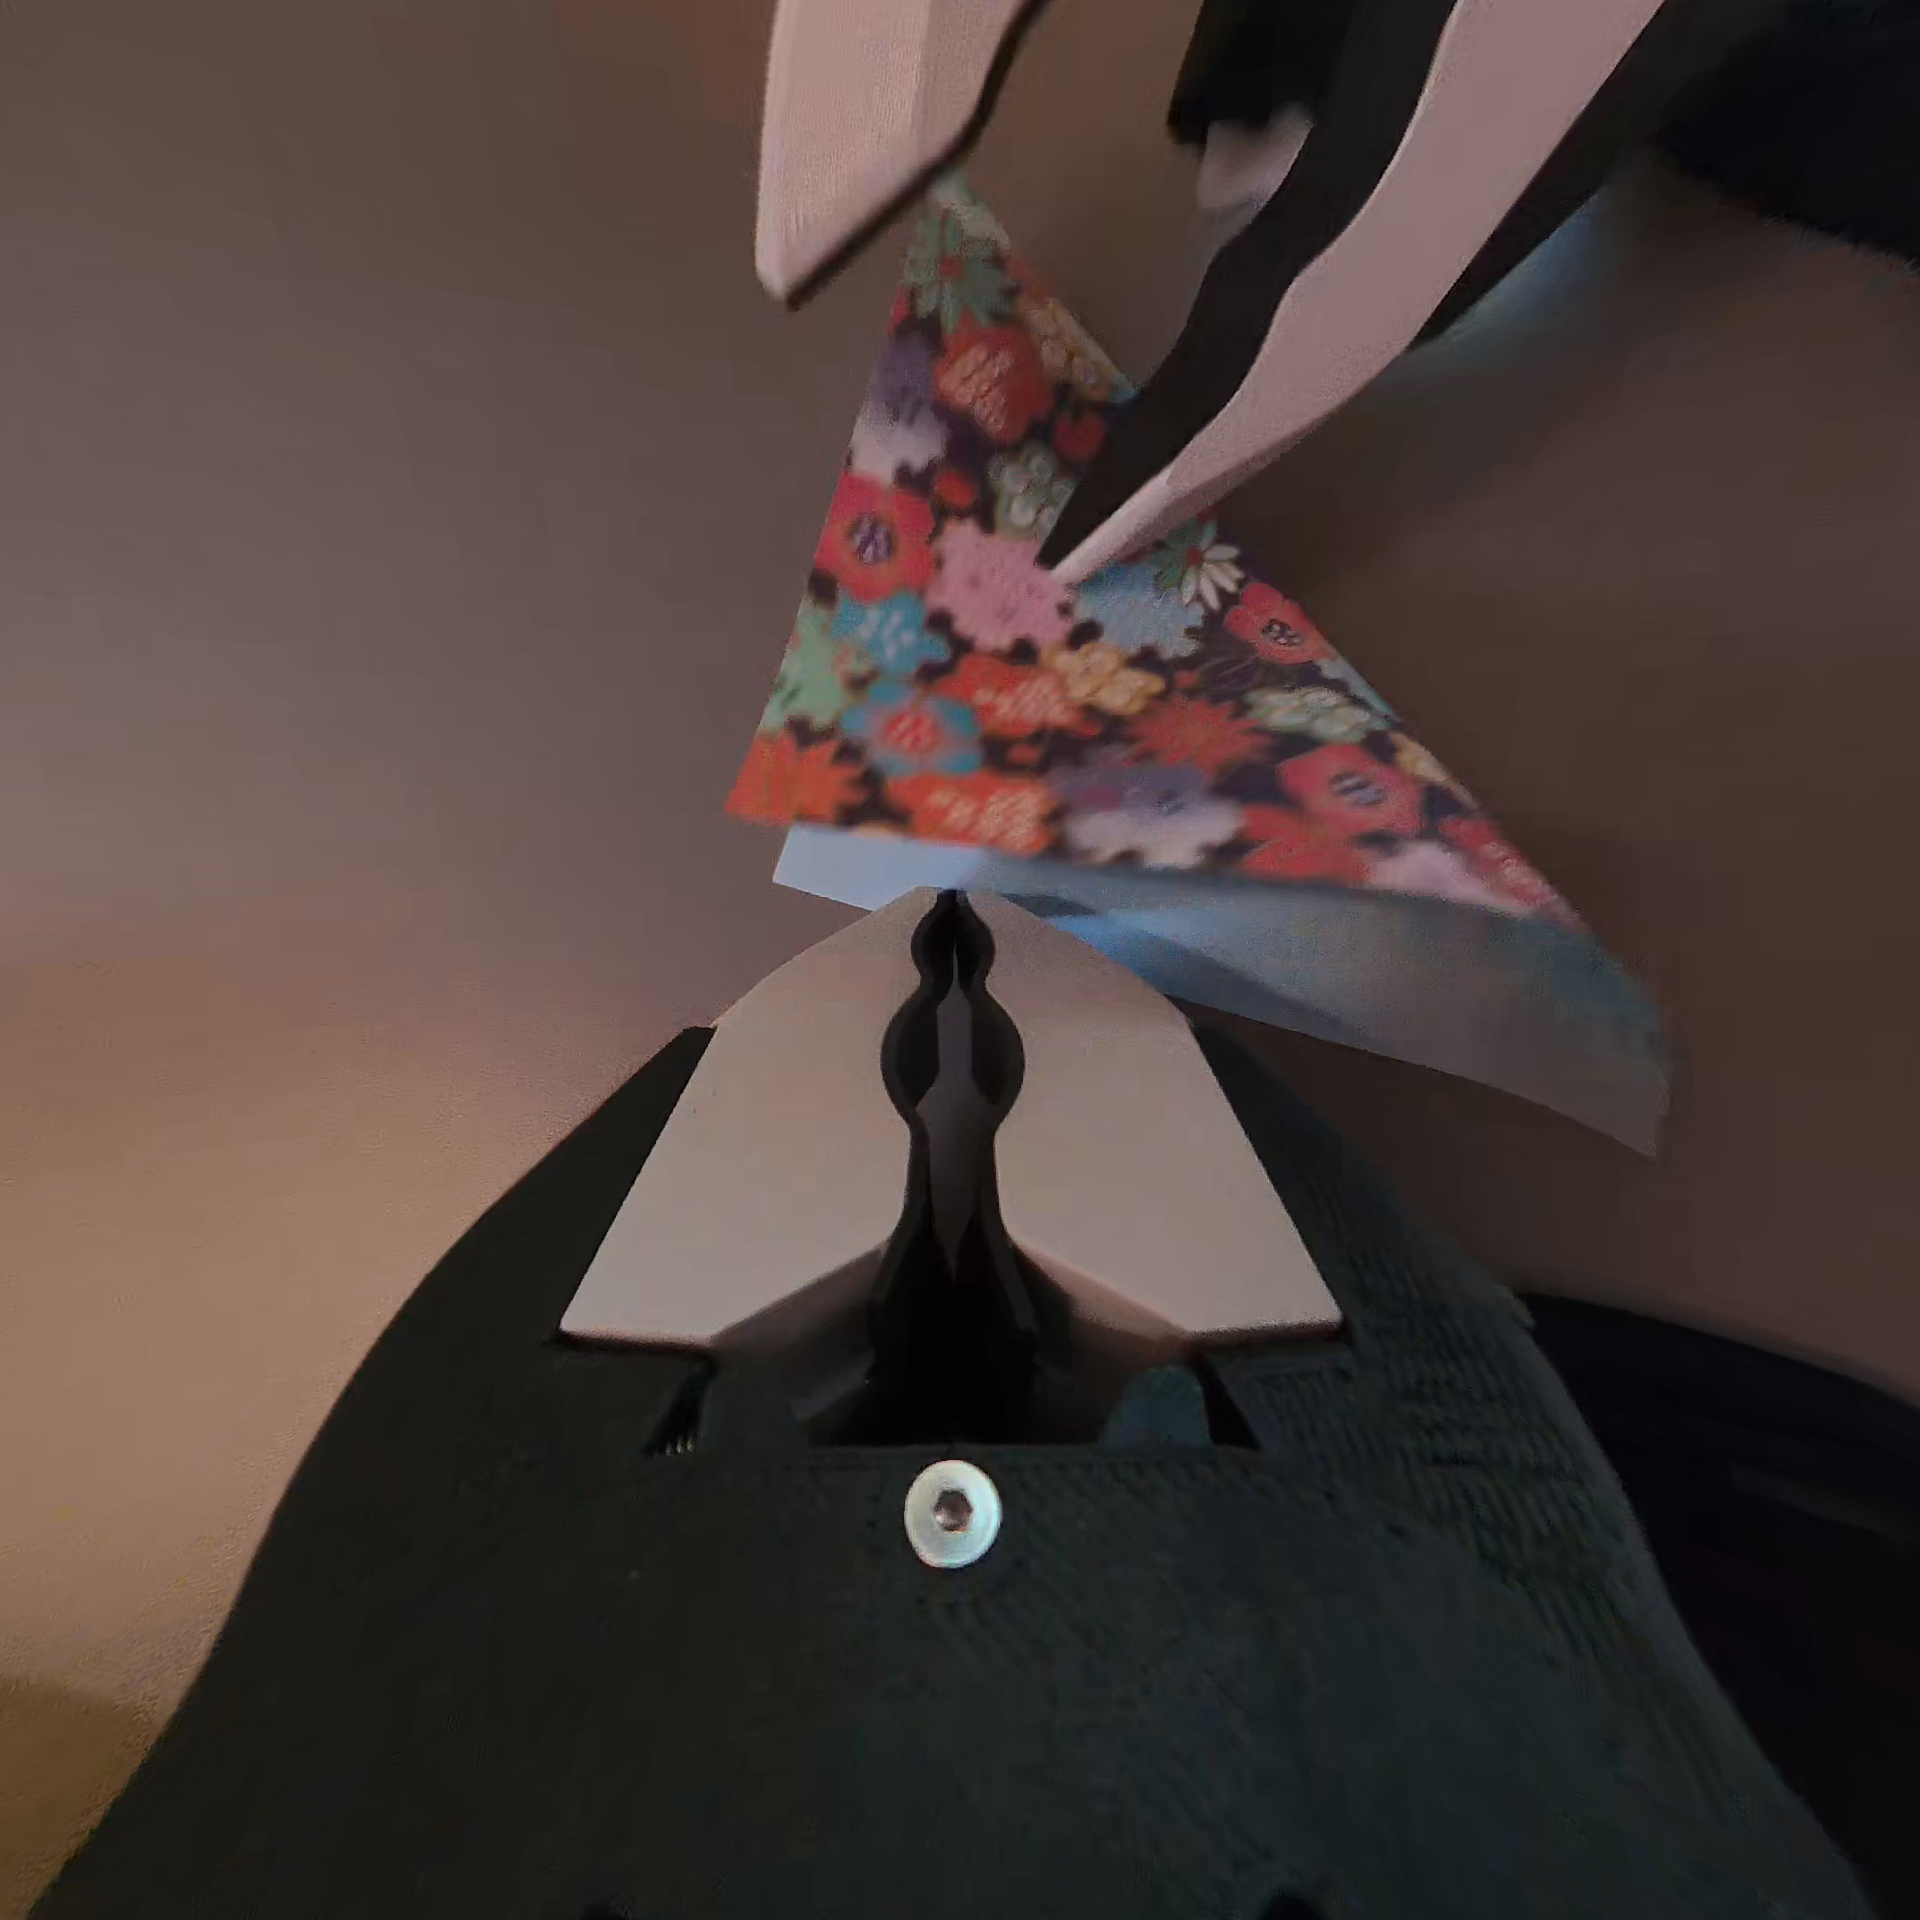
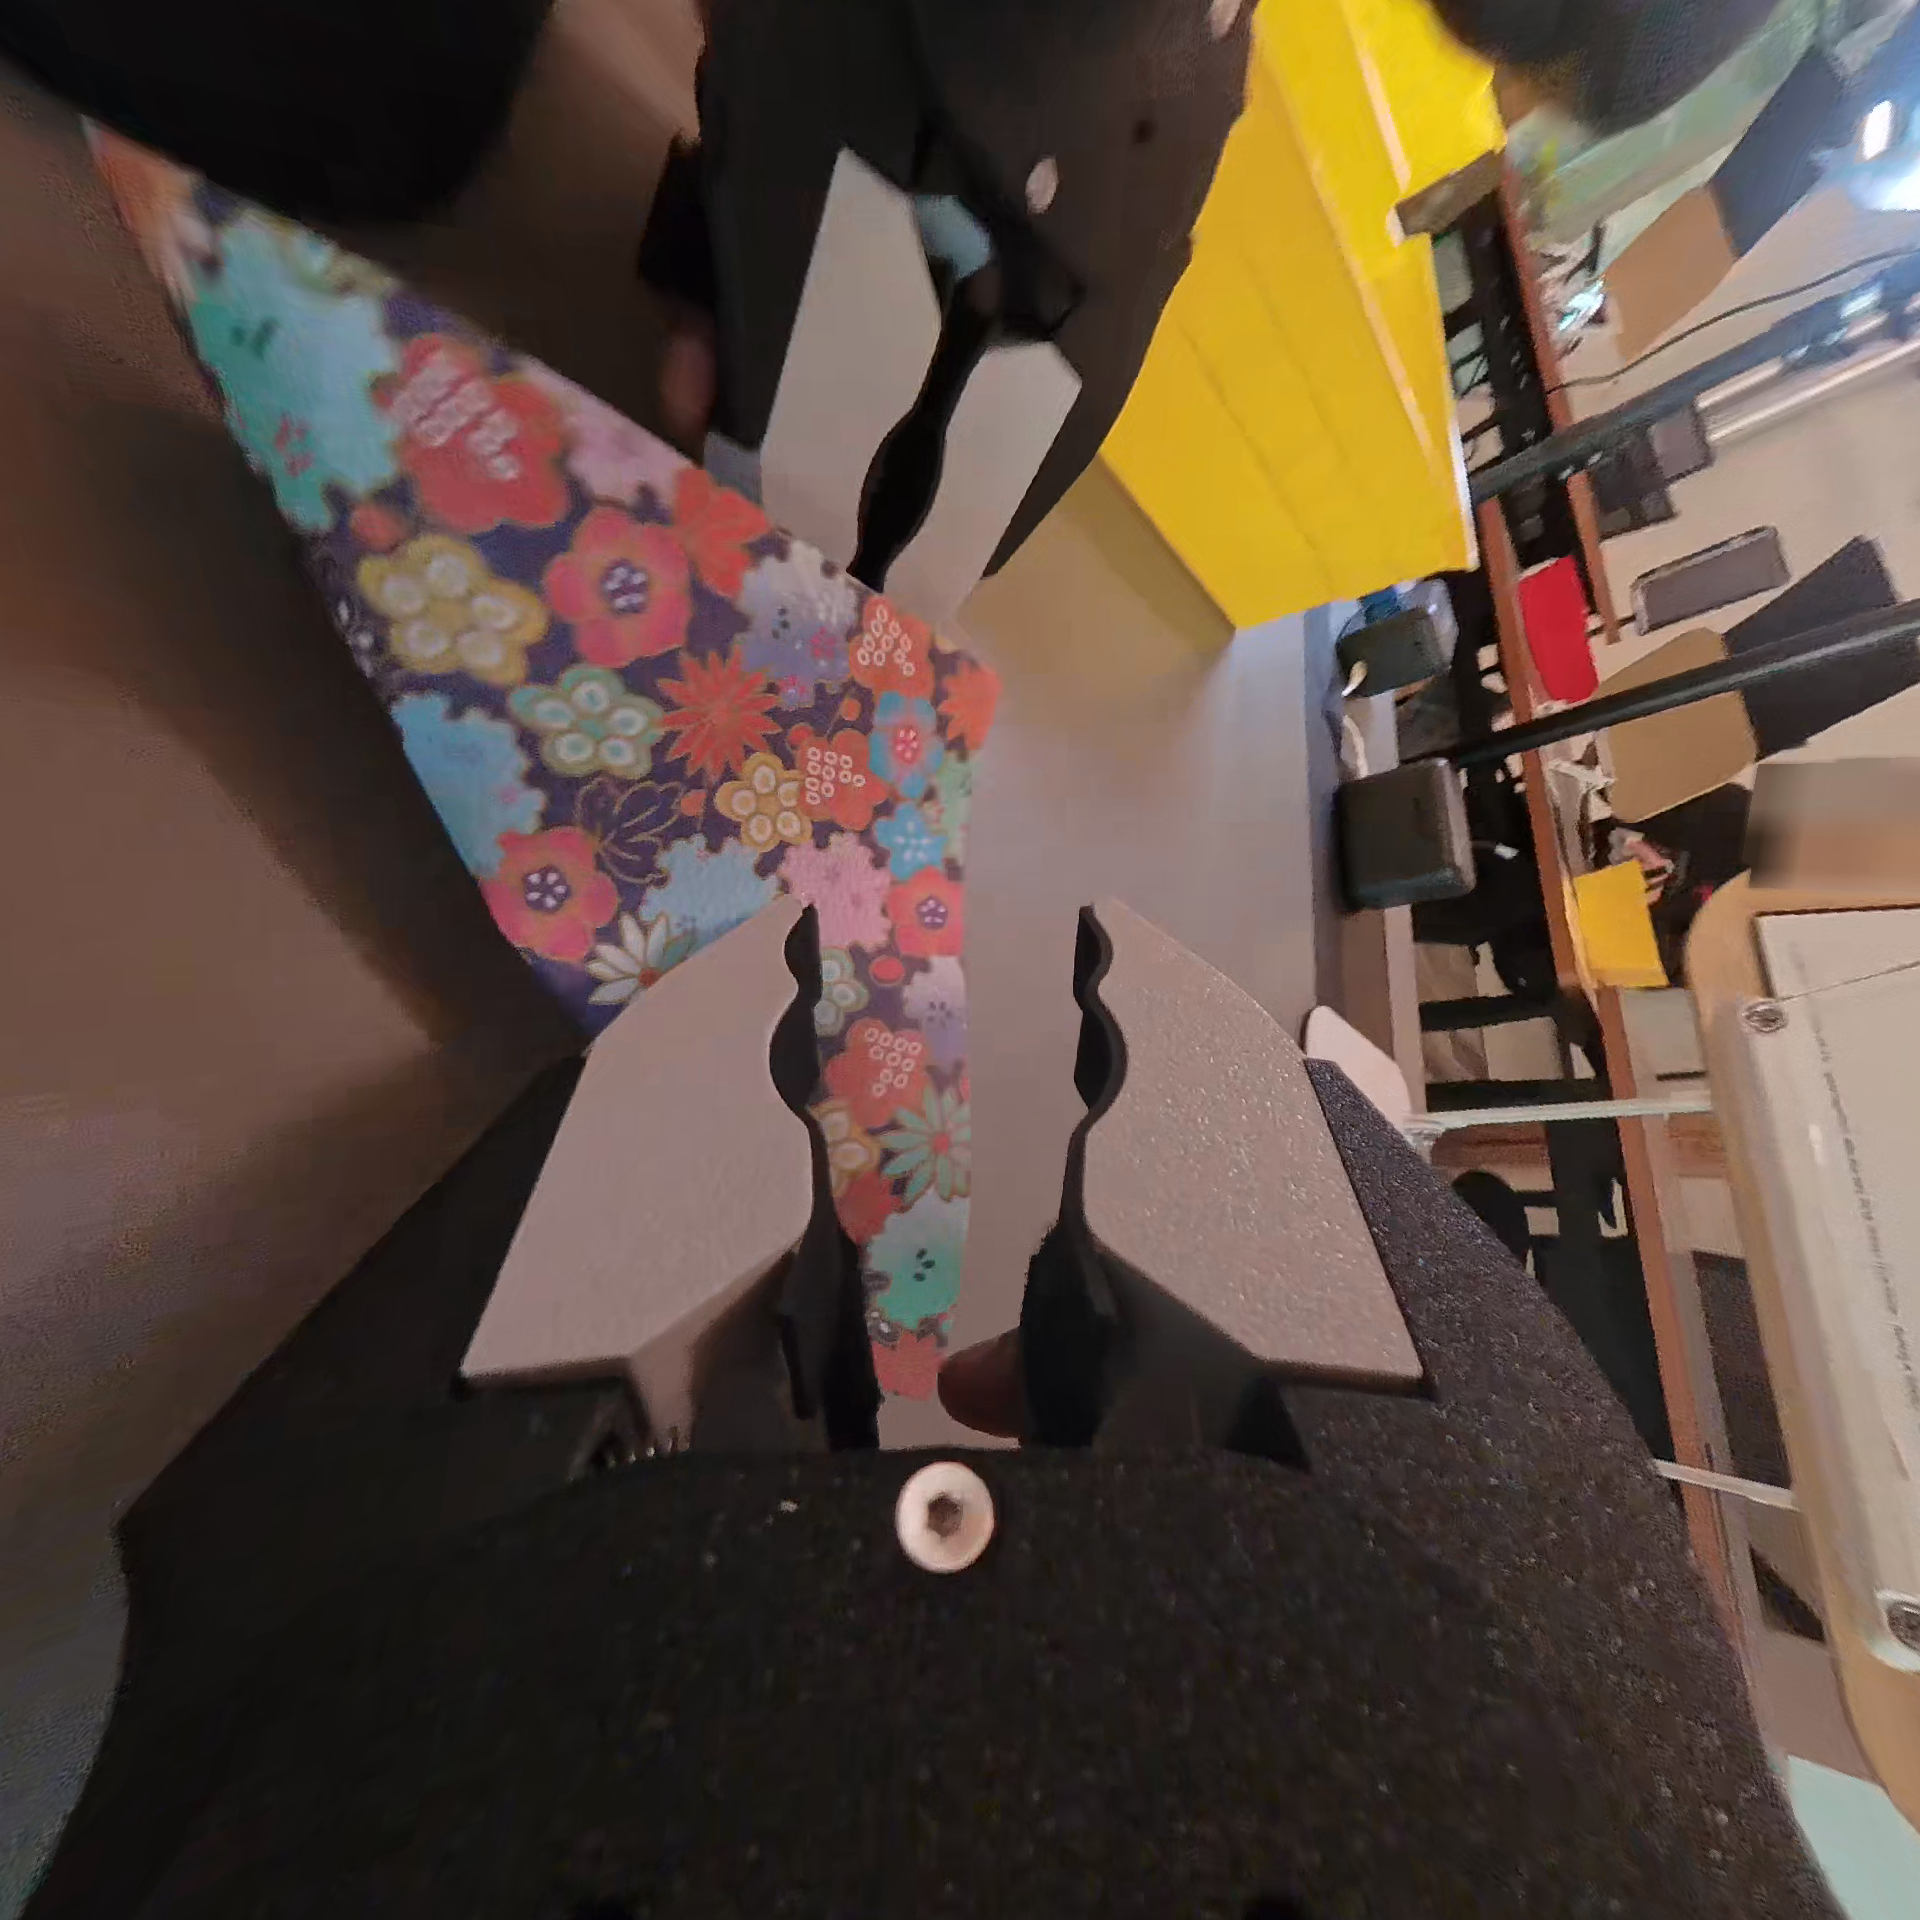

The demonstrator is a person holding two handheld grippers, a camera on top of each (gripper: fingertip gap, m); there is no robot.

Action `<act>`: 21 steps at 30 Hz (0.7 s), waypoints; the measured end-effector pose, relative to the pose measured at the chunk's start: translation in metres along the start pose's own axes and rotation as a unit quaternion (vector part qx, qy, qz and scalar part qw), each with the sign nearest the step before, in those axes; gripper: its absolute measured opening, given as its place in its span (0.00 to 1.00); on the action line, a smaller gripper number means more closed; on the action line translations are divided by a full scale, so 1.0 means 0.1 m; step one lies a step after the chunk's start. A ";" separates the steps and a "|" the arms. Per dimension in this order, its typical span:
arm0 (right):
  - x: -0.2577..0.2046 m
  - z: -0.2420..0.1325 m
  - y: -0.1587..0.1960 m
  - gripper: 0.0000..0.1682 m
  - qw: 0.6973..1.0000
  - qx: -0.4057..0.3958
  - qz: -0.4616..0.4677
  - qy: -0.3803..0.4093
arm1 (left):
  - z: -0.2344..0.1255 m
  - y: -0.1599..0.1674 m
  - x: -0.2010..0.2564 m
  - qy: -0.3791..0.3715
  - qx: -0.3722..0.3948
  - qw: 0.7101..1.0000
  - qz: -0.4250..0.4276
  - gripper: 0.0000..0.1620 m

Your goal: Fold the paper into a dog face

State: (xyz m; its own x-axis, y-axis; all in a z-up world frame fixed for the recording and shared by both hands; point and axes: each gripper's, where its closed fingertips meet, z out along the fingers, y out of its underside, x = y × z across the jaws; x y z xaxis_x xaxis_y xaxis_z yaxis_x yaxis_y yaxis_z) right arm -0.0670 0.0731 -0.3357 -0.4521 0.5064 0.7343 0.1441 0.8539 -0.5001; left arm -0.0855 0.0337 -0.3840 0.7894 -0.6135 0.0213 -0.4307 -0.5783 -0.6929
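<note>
The paper point(image 1: 1039, 665), printed with bright flowers on a dark ground and pale blue on its back, is already folded to a triangle and is held up off the desk point(image 1: 312, 1039), which shows brown behind it. The left hand-held gripper point(image 1: 948, 902) has its fingers pressed together on the pale lower edge, seemingly to keep the layers from sliding apart while the other side is worked. The right hand-held gripper point(image 2: 940, 925) stands well open with nothing between its fingers; in the left wrist view one fingertip point(image 1: 1070, 556) lies against the printed face near its middle, the other off the upper corner. Probably it is lining up for an ear flap, pinching or pushing a corner down. Yellow boxes point(image 2: 1330, 416) and shelving sit far beyond.
</note>
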 end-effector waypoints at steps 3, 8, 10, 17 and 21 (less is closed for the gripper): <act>-0.10 0.10 0.03 0.28 0.999 -0.013 0.010 -0.028 | -0.02 0.02 -0.06 -0.006 0.008 1.000 -0.007 0.00; -0.15 0.10 0.02 0.27 0.999 -0.017 -0.008 -0.040 | -0.17 0.03 -0.23 -0.065 0.013 0.998 -0.009 0.00; -0.16 0.08 0.01 0.26 0.999 -0.021 -0.017 -0.041 | -0.26 -0.02 -0.30 -0.095 0.025 0.995 -0.011 0.00; -0.22 0.01 -0.02 0.24 0.997 -0.038 -0.058 -0.017 | -0.28 -0.40 0.00 -0.046 0.079 0.996 0.010 0.00; -0.27 -0.05 -0.02 0.21 0.997 -0.042 -0.065 -0.008 | -0.02 -0.23 0.02 -0.030 0.034 0.999 0.007 0.00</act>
State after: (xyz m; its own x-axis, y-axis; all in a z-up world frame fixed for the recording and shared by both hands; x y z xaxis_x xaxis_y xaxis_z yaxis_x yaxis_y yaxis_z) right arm -0.0509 0.0584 -0.3521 -0.4847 0.3898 0.7830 0.1564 0.9194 -0.3608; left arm -0.0751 0.0453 -0.3663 0.8092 -0.5866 -0.0317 -0.4134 -0.5303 -0.7401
